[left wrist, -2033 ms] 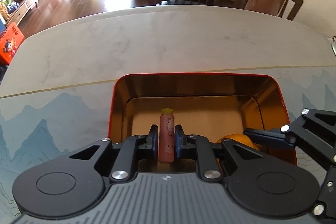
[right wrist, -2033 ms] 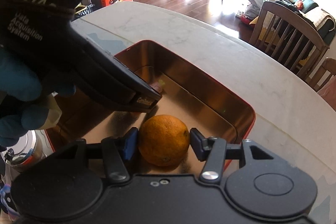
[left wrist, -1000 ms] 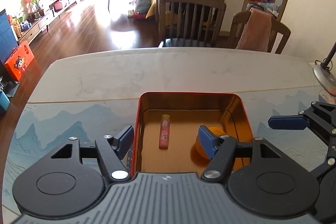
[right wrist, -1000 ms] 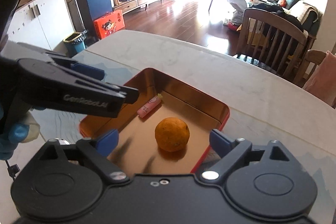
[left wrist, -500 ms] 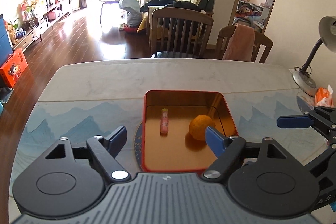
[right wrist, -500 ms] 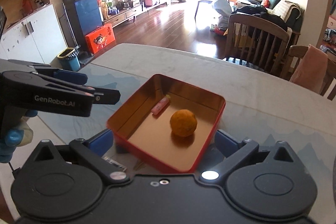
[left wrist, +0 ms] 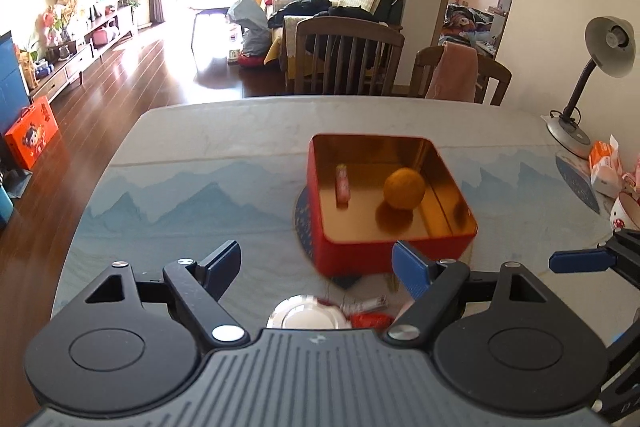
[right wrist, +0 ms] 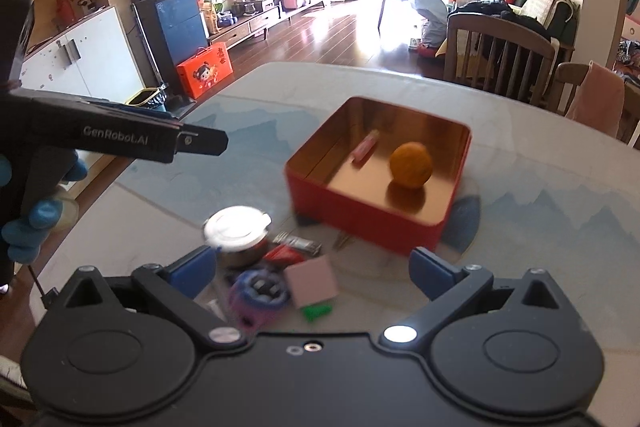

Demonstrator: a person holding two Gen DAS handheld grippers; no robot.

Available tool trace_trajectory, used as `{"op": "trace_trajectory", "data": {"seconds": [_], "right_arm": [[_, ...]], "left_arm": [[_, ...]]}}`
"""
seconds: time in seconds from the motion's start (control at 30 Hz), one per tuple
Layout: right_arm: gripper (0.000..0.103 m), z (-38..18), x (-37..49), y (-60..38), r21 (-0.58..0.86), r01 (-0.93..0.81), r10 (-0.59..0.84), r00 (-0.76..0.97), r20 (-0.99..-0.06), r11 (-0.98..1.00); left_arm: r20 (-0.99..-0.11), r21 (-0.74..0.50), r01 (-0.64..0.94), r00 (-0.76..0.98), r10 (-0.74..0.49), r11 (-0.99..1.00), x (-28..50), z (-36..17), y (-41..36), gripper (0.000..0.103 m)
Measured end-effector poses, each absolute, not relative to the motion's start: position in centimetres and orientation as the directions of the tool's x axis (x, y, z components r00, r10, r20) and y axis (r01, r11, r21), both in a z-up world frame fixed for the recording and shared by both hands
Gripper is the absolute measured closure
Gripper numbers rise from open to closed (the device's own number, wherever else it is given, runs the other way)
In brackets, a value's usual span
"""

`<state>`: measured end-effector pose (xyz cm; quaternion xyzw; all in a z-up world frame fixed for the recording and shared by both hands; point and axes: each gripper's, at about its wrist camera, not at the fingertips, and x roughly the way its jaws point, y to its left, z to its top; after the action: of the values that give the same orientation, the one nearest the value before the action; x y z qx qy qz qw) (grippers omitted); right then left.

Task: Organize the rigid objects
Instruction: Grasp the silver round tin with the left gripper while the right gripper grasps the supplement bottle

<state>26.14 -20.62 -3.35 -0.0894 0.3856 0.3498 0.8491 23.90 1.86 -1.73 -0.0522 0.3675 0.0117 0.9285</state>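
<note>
tin (left wrist: 356, 259): we have pulled both grippers back from it
orange (left wrist: 404, 187), pink tube (left wrist: 342, 180): now lying loose inside the tin
left gripper (left wrist: 318, 267): jaws just opened, empty
right gripper (right wrist: 316, 273): jaws just opened wide, empty
clutter (right wrist: 276, 267): just before the tin, ours to sort next

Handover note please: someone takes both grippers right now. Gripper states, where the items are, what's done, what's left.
Left gripper: open, empty, jaws just opened wider.
Right gripper: open, empty, jaws just opened wider.
Red tin on the table holds the orange and the pink tube, lying apart. Those two are done.
Left: loose pile in front of the tin, including silver-lidded jar, pink block, purple round item, green piece.
</note>
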Motion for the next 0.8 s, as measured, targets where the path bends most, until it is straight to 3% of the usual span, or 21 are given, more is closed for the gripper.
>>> {"op": "trace_trajectory", "data": {"seconds": [0.33,0.57,0.8], "right_arm": [[0.0,-6.8,21.5,-17.1,0.1,-0.751,0.546,0.375,-0.749,0.653],[0.001,-10.1,19.3,-14.5,-0.012,-0.832,0.481,0.332,-0.811,0.554],[0.008,-11.7,18.2,-13.5,-0.065,-0.883,0.436,0.292,-0.851,0.465]], "left_arm": [[-0.708,-0.097,-0.082,0.706,-0.011,0.992,21.1,-4.7,3.8,0.02],[-0.75,-0.081,-0.06,0.661,-0.021,0.995,21.7,-7.7,3.8,0.02],[-0.772,-0.076,-0.04,0.634,-0.033,0.996,23.1,-9.7,3.5,0.02]]}}
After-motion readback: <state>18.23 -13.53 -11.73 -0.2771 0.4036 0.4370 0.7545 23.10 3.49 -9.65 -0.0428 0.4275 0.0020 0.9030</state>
